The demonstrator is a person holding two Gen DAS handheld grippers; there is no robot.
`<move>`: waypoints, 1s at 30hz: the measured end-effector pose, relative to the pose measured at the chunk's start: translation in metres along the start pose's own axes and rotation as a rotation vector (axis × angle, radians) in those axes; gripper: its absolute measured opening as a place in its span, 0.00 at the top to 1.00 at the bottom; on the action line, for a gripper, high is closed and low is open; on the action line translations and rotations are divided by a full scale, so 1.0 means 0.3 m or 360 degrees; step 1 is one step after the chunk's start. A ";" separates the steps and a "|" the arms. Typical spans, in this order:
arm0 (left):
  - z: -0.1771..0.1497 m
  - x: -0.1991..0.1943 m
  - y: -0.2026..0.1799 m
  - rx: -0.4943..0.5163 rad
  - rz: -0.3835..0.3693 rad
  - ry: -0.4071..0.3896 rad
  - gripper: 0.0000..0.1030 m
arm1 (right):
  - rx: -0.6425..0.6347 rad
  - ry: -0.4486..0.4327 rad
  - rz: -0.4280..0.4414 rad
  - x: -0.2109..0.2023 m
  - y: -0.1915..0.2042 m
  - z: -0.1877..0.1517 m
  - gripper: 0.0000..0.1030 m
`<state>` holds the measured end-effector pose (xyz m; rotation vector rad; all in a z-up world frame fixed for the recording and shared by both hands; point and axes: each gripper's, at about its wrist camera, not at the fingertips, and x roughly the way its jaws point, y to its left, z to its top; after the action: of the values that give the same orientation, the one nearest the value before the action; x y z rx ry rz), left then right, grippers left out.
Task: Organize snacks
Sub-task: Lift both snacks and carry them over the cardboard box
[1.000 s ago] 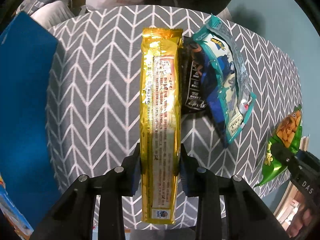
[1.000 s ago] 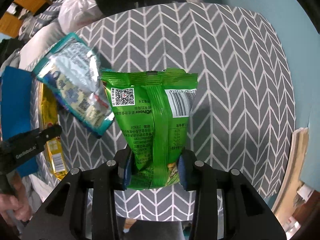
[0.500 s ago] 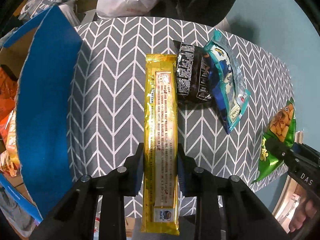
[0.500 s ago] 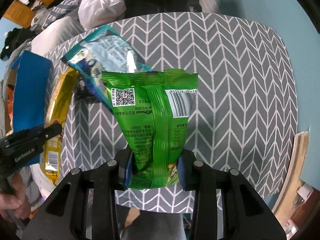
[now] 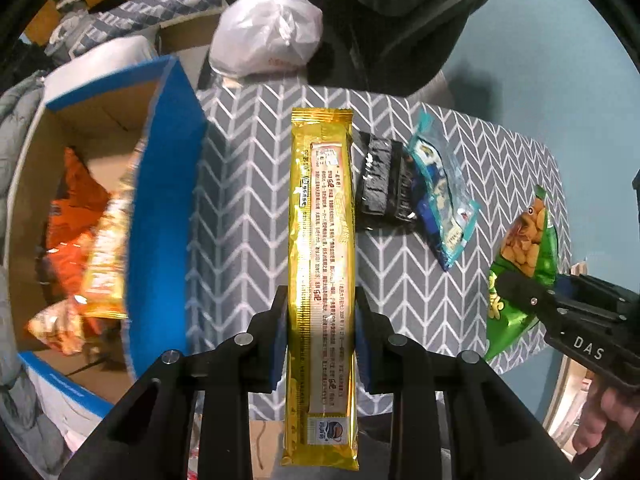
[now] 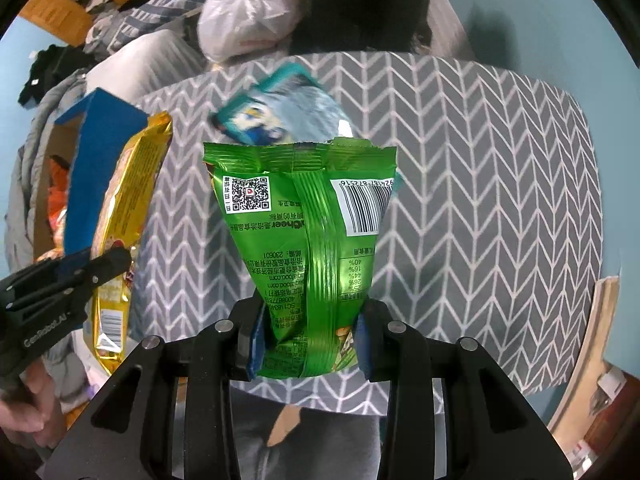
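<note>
Covering table: chevron cloth (image 5: 248,208) | blue box (image 5: 160,216) beside | teal wall (image 6: 560,20)

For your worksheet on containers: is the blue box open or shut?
Open. The blue box has its flap raised, and orange snack bags show inside from the left wrist view.

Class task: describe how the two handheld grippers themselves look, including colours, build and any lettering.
Both are black, angular frames with silver bolts and blue pads inside the fingers. The right gripper bears white "DAS", the left gripper "GenRobot.AI". Bare hands hold them; no cables visible.
</note>
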<state>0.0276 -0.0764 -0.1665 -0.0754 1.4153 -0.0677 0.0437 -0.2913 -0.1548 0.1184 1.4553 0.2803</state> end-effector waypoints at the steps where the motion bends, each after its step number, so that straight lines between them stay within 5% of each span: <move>1: -0.003 -0.012 0.012 -0.0004 0.0002 -0.0011 0.72 | -0.0011 -0.0004 0.0006 -0.004 0.013 0.005 0.66; 15: 0.012 -0.197 0.229 -0.0202 -0.0043 -0.0139 0.72 | -0.0174 -0.0041 0.0129 0.003 0.316 0.094 0.66; 30: 0.005 -0.298 0.511 -0.0397 0.0042 -0.0242 0.72 | -0.0399 -0.0034 0.0282 0.058 0.631 0.196 0.66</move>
<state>0.0156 0.0846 -0.0927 -0.2627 1.2666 0.1344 0.0814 -0.0993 -0.1176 0.0465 1.3787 0.6019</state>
